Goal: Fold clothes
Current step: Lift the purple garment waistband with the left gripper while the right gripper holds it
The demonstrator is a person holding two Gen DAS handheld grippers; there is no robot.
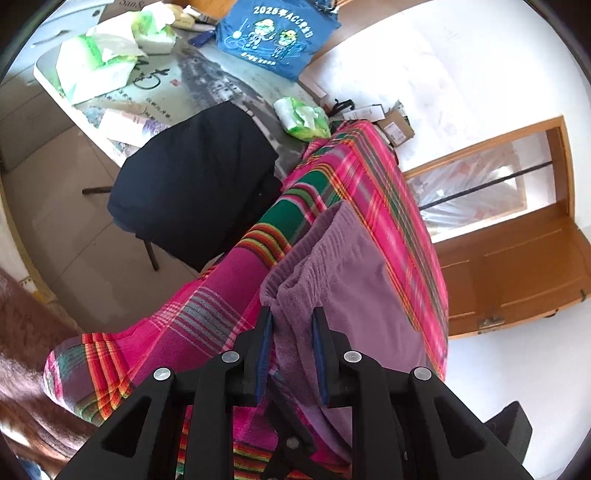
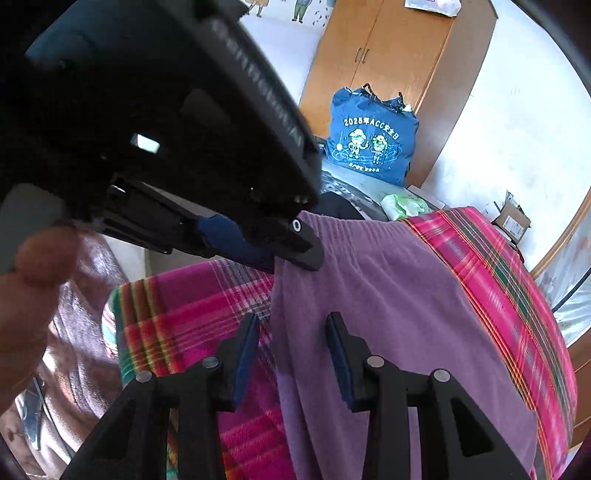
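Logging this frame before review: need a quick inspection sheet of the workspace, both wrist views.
Surface: pink plaid cloth covers the work surface.
Job's things: purple garment lies on the plaid cloth, ribbed waistband end toward the far side.
Clutter: black folded cloth, blue printed bag, green-and-white packets and a small cardboard box on the table behind.
Grippers: left gripper is closed on the garment's waistband edge; right gripper has its jaws apart over the garment's side edge, not pressing it.
Cables: nothing seen.
Surroundings: wooden wardrobe, wooden door, white wall, tiled floor.
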